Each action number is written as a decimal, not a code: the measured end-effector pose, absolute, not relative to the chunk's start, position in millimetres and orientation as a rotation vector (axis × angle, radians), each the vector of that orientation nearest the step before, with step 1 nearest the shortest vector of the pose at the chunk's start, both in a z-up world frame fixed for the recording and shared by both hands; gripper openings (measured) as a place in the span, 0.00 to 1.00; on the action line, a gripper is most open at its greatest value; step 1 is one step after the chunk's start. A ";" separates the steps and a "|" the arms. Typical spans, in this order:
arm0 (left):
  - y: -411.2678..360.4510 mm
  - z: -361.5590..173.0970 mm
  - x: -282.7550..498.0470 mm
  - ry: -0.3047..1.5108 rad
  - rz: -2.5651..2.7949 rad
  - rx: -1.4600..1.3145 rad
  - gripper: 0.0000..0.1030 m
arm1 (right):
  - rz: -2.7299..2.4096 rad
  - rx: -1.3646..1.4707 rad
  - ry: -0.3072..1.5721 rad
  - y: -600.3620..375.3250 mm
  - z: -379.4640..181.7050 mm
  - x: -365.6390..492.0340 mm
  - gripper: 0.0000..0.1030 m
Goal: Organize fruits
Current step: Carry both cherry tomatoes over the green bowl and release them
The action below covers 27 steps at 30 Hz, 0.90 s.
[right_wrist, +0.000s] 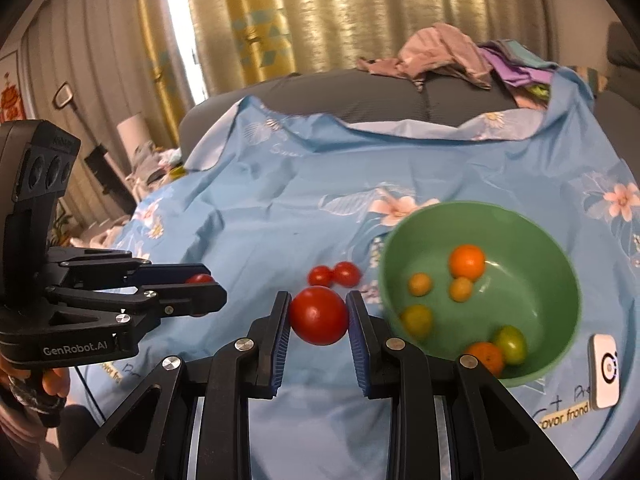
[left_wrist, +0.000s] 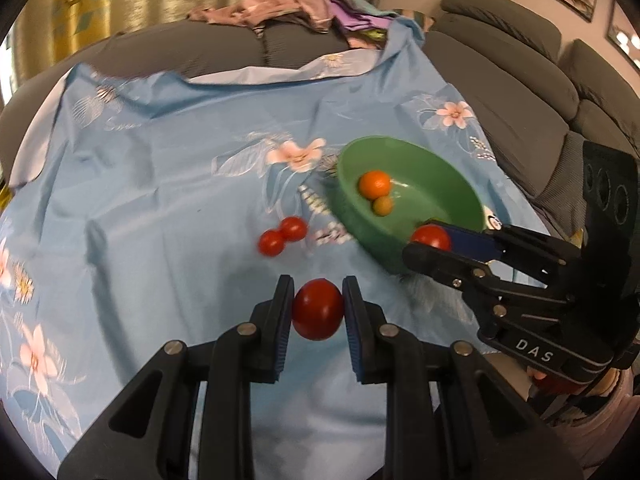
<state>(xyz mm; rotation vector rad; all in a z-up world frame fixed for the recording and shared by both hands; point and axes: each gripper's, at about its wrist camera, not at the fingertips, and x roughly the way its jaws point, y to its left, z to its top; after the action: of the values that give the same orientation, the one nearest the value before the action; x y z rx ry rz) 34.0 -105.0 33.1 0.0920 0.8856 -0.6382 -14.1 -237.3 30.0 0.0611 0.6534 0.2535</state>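
I have a red tomato (left_wrist: 317,309) pinched between the pads of my left gripper (left_wrist: 317,312), clamped at its widest and lifted clear of the blue floral cloth (left_wrist: 160,184); my right gripper (right_wrist: 319,316) is closed on a second red tomato (right_wrist: 319,315) the same way, squeezed across the middle so it cannot roll out; from the left camera I see that right claw reaching over the near rim of the green bowl (left_wrist: 440,168), its tomato just at the lip, which I judge is the drop-off point; the bowl sits toward the right edge of the cloth, and it already holds an orange (right_wrist: 467,262), several small yellow-orange fruits and a greenish one, so the sorting looks well along; two small red tomatoes (right_wrist: 333,275) lie touching each other on the cloth just left of the bowl, waiting their turn; the bowl's floor is bare in the centre, so there is room to release without knocking the others; the cloth to the left and toward the far edge is open, wrinkled but free, good room for swinging my left claw across; I would mind the two grippers crowding each other at the rim, and a small white device (right_wrist: 606,370) lying near the bowl at the cloth's right edge; beyond, a grey sofa (left_wrist: 520,92) with heaped clothes (left_wrist: 288,0).
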 end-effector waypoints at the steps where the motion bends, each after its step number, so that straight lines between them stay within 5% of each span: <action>1: -111.8 34.0 36.8 0.883 -0.651 0.099 0.24 | 0.243 0.070 0.652 -243.2 30.0 -13.7 0.29; 27: -240.2 15.5 79.4 0.922 -0.826 0.238 0.25 | 0.056 0.205 0.671 -335.2 10.4 -2.4 0.29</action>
<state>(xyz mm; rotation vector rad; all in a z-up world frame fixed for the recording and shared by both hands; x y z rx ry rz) 79.4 -240.2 15.5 0.2375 0.9224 -0.8261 -2.4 -335.2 10.4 0.2054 0.6715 0.0560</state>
